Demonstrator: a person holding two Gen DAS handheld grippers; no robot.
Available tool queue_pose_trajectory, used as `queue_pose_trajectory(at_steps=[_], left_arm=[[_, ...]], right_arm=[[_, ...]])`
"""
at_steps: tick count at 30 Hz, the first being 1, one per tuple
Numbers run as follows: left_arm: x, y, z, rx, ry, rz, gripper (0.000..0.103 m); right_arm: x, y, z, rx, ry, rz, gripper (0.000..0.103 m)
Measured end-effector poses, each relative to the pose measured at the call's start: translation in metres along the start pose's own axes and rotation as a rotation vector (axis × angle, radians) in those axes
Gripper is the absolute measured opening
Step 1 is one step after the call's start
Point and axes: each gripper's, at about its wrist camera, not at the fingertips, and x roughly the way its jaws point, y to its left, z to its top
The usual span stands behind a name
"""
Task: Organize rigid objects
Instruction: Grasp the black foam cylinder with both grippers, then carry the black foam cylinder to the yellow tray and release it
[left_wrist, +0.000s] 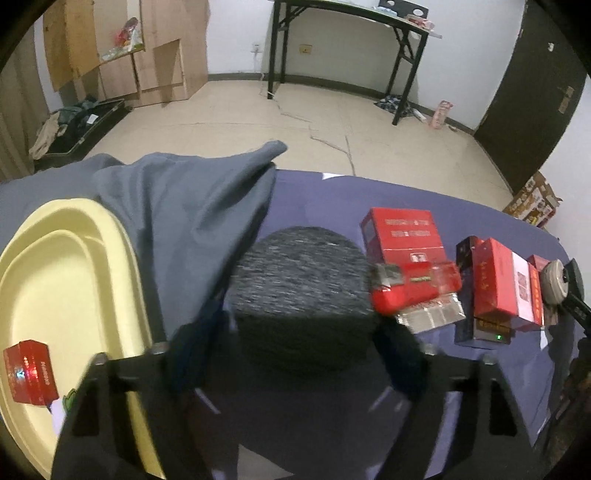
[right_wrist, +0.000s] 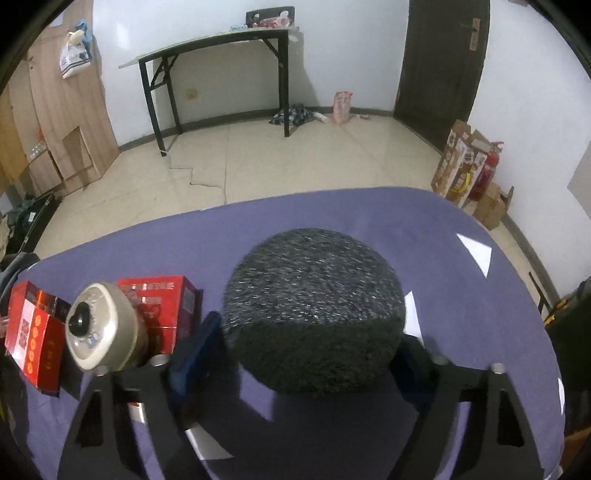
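The left tongs (left_wrist: 301, 354) stand open over the purple worktop (left_wrist: 332, 195), gripping nothing, their fingers apart. A yellow tray (left_wrist: 74, 266) at the left holds one red box (left_wrist: 31, 371). More red boxes (left_wrist: 406, 240) cluster on the worktop to the right. The right tongs (right_wrist: 295, 350) are also open and empty, with a round beige dial timer (right_wrist: 99, 326) and a red carton (right_wrist: 162, 306) just beside their left finger.

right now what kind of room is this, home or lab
Probably a spare room in a home, used for storage. A black folding table stands against the white wall, a dark wooden door sits in the corner, and cardboard boxes and a red fire extinguisher crowd the tiled floor.
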Motion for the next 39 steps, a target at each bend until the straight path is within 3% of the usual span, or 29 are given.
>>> queue_pose_trajectory(at_steps=[7,12,16,24,28,33,34,37,39], left_arm=[[-0.004,-0.002,-0.001,0.030,0.001,-0.001,0.068],[-0.011,0.010,-0.007,0.089,0.034,0.057,0.067],[-0.032,0.032,-0.006,0.047,-0.018,-0.010,0.067],[-0.040,0.038,-0.001,0.021,-0.055,-0.013,0.067],[-0.066,0.051,0.001,-0.039,-0.134,0.007,0.067],[-0.118,0.116,-0.012,-0.222,-0.240,0.130,0.067],[-0.126,0.134,-0.018,-0.274,-0.249,0.145,0.067],[-0.140,0.195,-0.048,-0.451,-0.242,0.228,0.067],[-0.138,0.226,-0.067,-0.539,-0.232,0.232,0.067]], right_arm=[[-0.005,-0.006,-0.006,-0.014,-0.027,0.031,0.068],[-0.026,-0.007,-0.013,-0.050,-0.123,0.006,0.068],[-0.033,-0.005,-0.019,-0.065,-0.146,0.019,0.068],[-0.033,-0.006,-0.025,-0.106,-0.155,0.036,0.068],[-0.046,-0.011,-0.029,-0.106,-0.199,0.066,0.068],[-0.108,0.038,-0.044,-0.259,-0.338,0.240,0.068],[-0.127,0.065,-0.053,-0.335,-0.357,0.333,0.068],[-0.161,0.147,-0.087,-0.544,-0.320,0.572,0.068],[-0.175,0.203,-0.113,-0.677,-0.263,0.707,0.068]])
